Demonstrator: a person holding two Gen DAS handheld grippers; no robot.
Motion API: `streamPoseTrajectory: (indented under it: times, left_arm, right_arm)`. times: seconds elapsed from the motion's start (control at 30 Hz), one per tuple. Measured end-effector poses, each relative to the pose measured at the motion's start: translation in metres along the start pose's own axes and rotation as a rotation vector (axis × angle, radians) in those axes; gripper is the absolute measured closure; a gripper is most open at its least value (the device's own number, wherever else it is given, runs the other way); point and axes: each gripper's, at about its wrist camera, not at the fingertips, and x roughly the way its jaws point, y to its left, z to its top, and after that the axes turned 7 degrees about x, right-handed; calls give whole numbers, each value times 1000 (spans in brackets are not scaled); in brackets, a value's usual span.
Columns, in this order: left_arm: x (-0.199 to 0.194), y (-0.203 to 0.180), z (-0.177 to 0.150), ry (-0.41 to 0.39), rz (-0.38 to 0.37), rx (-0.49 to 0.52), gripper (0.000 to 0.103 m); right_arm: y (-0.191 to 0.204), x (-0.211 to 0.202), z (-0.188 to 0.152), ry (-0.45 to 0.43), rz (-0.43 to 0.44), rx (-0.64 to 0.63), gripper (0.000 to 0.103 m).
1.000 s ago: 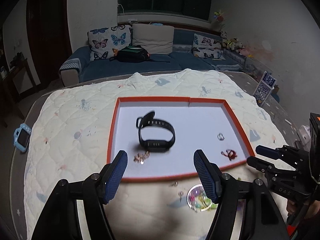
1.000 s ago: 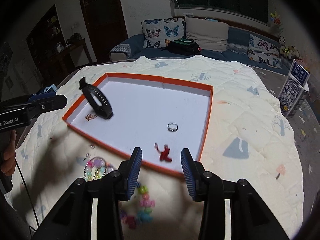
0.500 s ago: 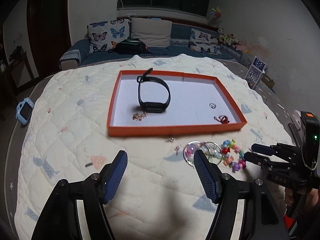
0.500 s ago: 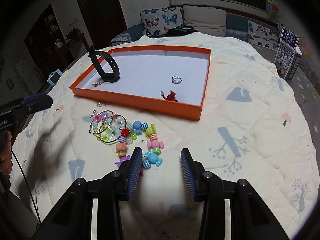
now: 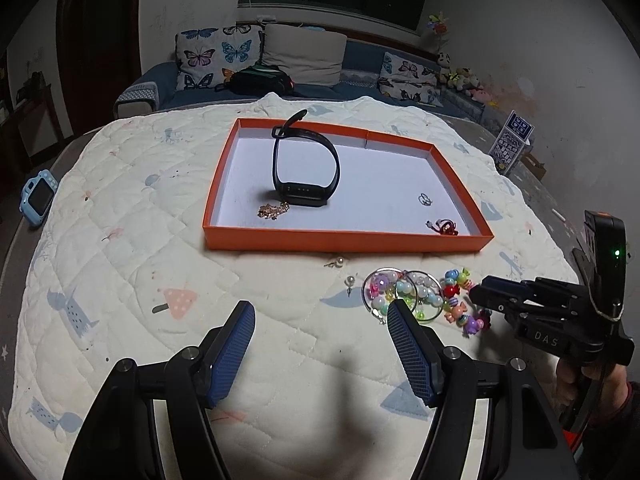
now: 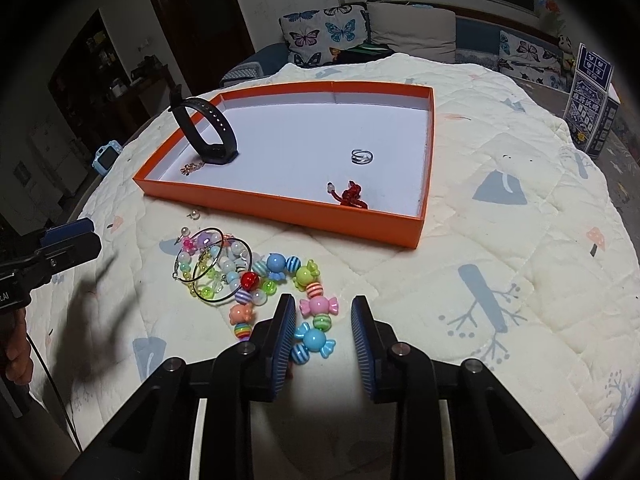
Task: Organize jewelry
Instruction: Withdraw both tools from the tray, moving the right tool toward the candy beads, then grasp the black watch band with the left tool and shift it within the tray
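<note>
tray point(image 6: 280, 206) already holds watch point(image 6: 208, 128), chain point(image 5: 273, 210), ring point(image 6: 362, 156), red charm point(image 6: 350, 196); beads point(image 6: 280, 280), hoops point(image 6: 212, 264), studs point(image 5: 350, 280) remain on quilt point(image 6: 500, 260). left gripper point(image 5: 320, 320) spread, empty; right gripper point(image 6: 324, 316) has just been narrowing around candy beads, not yet pinching.

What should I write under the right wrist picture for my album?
The right hand-held gripper hovers over a colourful candy-bead bracelet beside the orange tray.

- quilt point(image 6: 500, 240): soft matt stitched cloth
- tray point(image 6: 280, 204): matt orange card, smooth white floor
- bead bracelet point(image 6: 280, 280): glossy plastic
- watch band point(image 5: 306, 168): matt black rubber
- ring point(image 6: 362, 156): shiny metal
</note>
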Motion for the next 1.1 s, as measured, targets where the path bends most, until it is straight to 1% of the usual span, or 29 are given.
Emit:
streamPoseTrajectory:
  times: [0.17, 0.23, 0.27, 0.63, 0.83, 1.0, 1.1]
  left_arm:
    - [5, 0, 12, -11, 0, 8, 30]
    - [7, 1, 15, -17, 0, 9, 30]
    - [8, 1, 18, -21, 1, 7, 30]
    - [20, 6, 36, -43, -14, 5, 30]
    - [33, 16, 47, -43, -32, -20, 31]
    - [45, 28, 61, -45, -59, -32, 38]
    - [52, 33, 70, -46, -59, -26, 39]
  right_arm:
    - [0, 4, 4, 17, -5, 2, 70]
    - [1, 6, 5, 22, -12, -7, 75]
    - [1, 7, 4, 23, -17, -12, 79]
    - [2, 6, 3, 20, -19, -31, 79]
    - [4, 7, 3, 20, -29, -43, 79]
    - [2, 6, 4, 18, -22, -34, 79]
    - [2, 7, 4, 19, -23, -38, 79]
